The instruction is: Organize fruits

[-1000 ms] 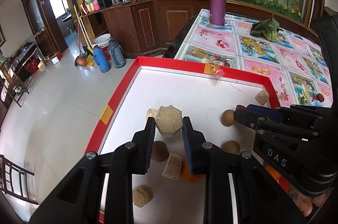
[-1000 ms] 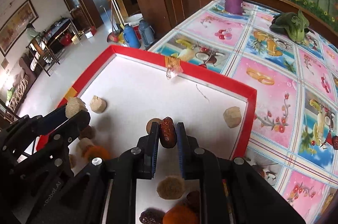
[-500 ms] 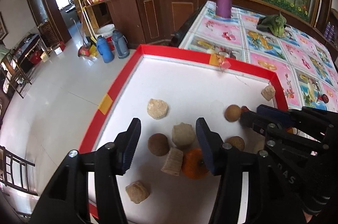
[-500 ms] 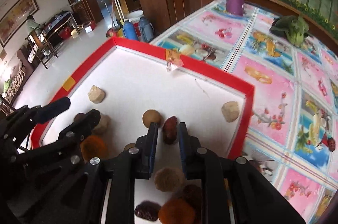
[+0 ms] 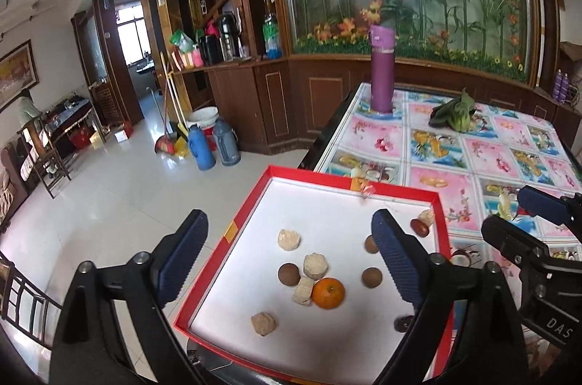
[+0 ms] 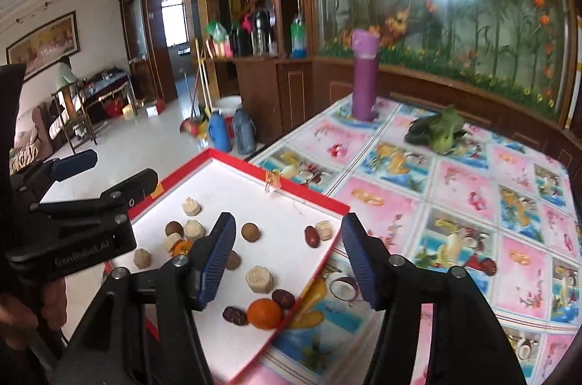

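Left wrist view: the left gripper (image 5: 289, 256) hangs spread wide and empty above the red-rimmed tray (image 5: 232, 228). The right gripper (image 6: 287, 256) is likewise released, holding nothing, over the tray's right edge. Counted from the right wrist view, the tray holds two oranges (image 6: 264, 313), six beige cakes (image 6: 259, 279), three brown balls (image 6: 250, 231) and three dark dates (image 6: 311, 236), one date beside a cake near the far right corner. On the patterned surface (image 6: 473, 203) beyond stand one purple bottle (image 6: 364, 77) and one leafy green (image 6: 442, 130).

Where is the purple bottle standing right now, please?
The purple bottle stands upright at the far edge of the patterned table, in both views, left of the leafy greens and well beyond the red-rimmed tray.
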